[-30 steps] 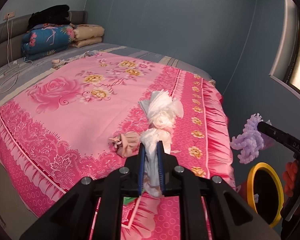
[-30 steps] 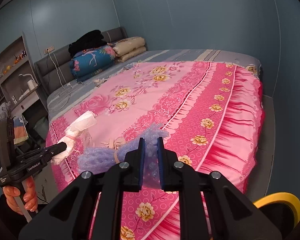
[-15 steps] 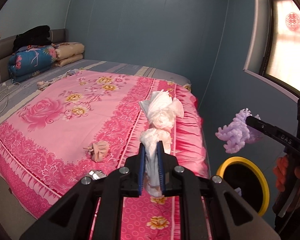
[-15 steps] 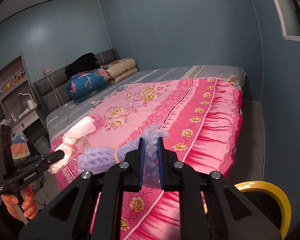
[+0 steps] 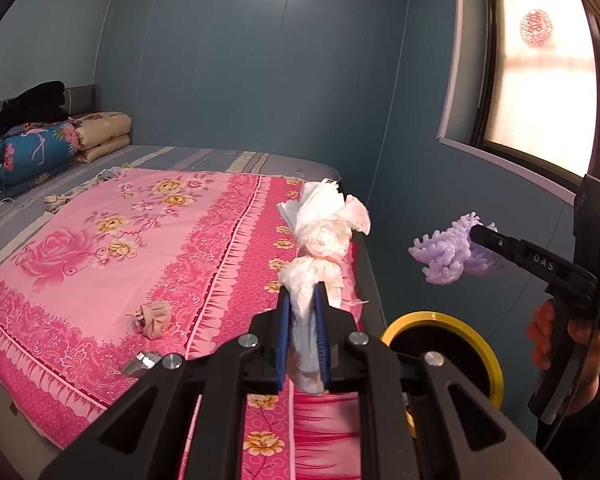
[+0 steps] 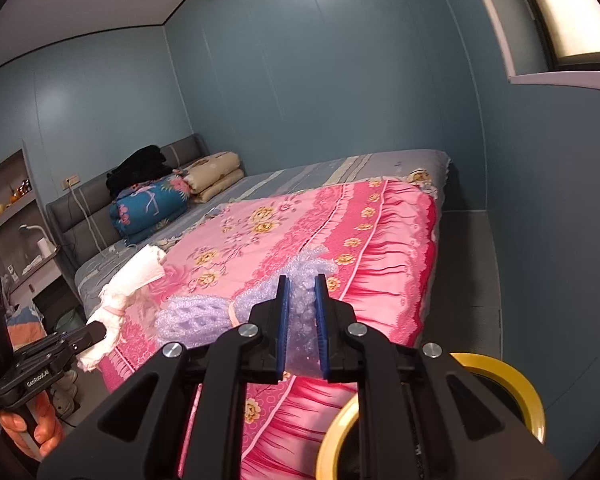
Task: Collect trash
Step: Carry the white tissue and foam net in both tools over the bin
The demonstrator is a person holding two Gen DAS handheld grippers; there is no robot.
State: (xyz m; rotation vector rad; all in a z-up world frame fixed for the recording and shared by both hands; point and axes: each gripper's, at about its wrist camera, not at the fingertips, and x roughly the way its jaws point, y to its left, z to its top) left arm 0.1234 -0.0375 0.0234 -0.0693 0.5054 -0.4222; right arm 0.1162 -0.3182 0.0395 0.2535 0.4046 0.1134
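Observation:
My left gripper (image 5: 302, 300) is shut on a crumpled white tissue wad (image 5: 324, 232) and holds it in the air over the bed's corner; it also shows in the right wrist view (image 6: 128, 284). My right gripper (image 6: 302, 284) is shut on a purple foam net (image 6: 204, 316), which shows at the right in the left wrist view (image 5: 448, 256). A yellow-rimmed black bin (image 5: 440, 344) stands on the floor below both grippers, beside the bed; its rim also shows in the right wrist view (image 6: 516, 380). A small beige wad (image 5: 154, 318) and a silvery wrapper (image 5: 140, 362) lie on the pink bedspread.
The bed with the pink flowered spread (image 5: 140, 248) fills the left. Folded quilts and pillows (image 5: 56, 144) lie at the headboard. A blue wall and a window (image 5: 540, 80) stand to the right. Shelves (image 6: 8, 208) stand left of the bed.
Both grippers have swung right and back from the bed with their trash. The yellow-rimmed bin has come nearer, now just below them.

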